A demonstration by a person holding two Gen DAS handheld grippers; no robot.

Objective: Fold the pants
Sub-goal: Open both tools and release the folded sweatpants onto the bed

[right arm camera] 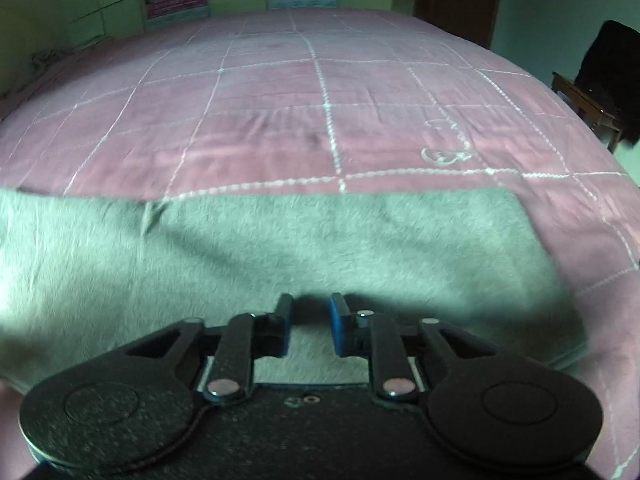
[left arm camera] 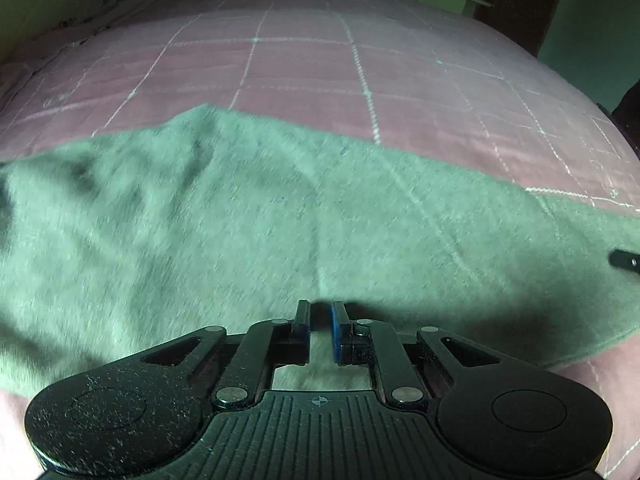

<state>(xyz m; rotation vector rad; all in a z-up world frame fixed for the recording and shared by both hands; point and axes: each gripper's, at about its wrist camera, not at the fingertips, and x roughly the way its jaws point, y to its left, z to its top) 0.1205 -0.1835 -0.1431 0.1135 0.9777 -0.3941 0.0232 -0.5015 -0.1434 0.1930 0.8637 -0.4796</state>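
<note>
Your grey-green fleecy pants [left arm camera: 280,220] lie spread flat across the near part of the pink quilted bedspread [left arm camera: 304,68], long axis running left to right. The nap is soft and fuzzy. Shallow wrinkles gather toward the left; a faint seam line runs slantwise on the right. In the right wrist view the pants [right arm camera: 320,240] end in a straight, square-cornered edge at the right. The bedspread [right arm camera: 320,120] carries a white stitched grid.

Your left gripper [left arm camera: 320,312] is almost closed, a thin gap between the fingers with fabric showing in it; whether it pinches cloth, you cannot tell. Your right gripper [right arm camera: 310,304] stands part open over the pants, gripping nothing.
</note>
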